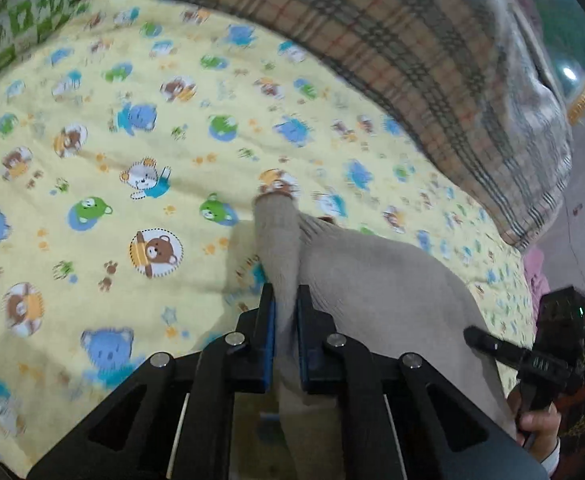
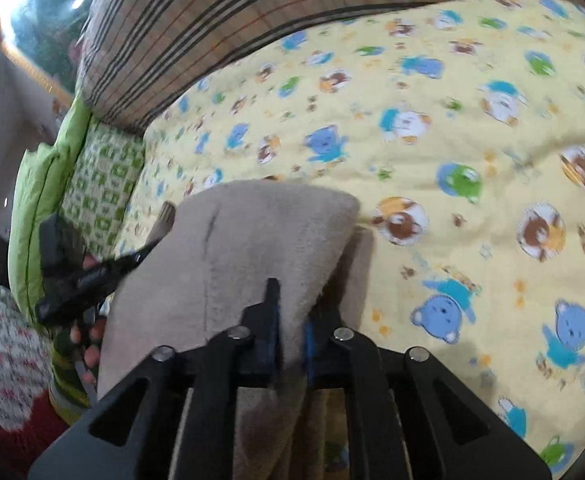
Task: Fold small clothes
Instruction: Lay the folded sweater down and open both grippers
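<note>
1. Here, the left tongs (image 1: 286, 300) are clamped on a bunched edge of the beige sweater (image 1: 372, 280), so that side can be lifted.
2. The right tongs (image 2: 292, 312) pinch another part of the same sweater (image 2: 260, 232). Two grips keep it stretched between them.
3. The sweater hangs just over the yellow bear quilt (image 1: 132, 120) on the bed, likely ready to be laid flat and folded.
4. A plaid blanket (image 1: 412, 40) lies beyond, well apart.
</note>
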`<action>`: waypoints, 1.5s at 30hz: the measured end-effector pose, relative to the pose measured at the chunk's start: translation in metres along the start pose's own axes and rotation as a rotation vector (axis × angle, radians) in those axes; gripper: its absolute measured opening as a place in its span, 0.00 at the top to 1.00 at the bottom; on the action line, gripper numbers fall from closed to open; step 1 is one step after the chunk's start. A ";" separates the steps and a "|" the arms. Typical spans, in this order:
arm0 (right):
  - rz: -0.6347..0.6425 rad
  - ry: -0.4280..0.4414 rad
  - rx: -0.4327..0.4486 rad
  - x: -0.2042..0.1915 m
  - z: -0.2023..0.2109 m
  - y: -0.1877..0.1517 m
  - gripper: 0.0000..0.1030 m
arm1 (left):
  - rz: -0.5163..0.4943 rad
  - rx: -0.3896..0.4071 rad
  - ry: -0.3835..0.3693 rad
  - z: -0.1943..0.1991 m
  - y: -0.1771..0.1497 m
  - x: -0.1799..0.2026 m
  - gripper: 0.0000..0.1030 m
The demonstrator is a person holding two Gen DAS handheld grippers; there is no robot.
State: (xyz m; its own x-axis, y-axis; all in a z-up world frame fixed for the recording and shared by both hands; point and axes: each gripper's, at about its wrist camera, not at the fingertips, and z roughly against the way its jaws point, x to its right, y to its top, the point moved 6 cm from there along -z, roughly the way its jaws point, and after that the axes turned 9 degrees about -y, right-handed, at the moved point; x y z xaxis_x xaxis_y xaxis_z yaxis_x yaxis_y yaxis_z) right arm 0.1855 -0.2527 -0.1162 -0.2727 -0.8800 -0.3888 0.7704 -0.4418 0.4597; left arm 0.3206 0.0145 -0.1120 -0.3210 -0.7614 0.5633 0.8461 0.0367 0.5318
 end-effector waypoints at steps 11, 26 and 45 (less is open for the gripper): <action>-0.011 0.099 0.051 -0.021 0.101 -0.073 0.52 | -0.112 -0.027 -0.051 0.118 -0.128 0.054 0.80; 0.041 0.071 0.031 -0.027 0.108 -0.136 0.52 | -0.207 -0.037 0.050 0.111 -0.220 0.068 0.69; 0.168 -0.123 -0.006 -0.010 0.099 -0.140 0.94 | -0.104 0.016 0.190 0.107 -0.226 0.062 0.84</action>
State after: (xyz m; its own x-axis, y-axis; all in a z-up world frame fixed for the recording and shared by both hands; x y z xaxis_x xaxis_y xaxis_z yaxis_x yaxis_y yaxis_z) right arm 0.0238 -0.1995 -0.0978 -0.2083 -0.9561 -0.2063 0.8143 -0.2864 0.5049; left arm 0.0640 0.0280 -0.1295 -0.3193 -0.8696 0.3765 0.8051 -0.0394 0.5919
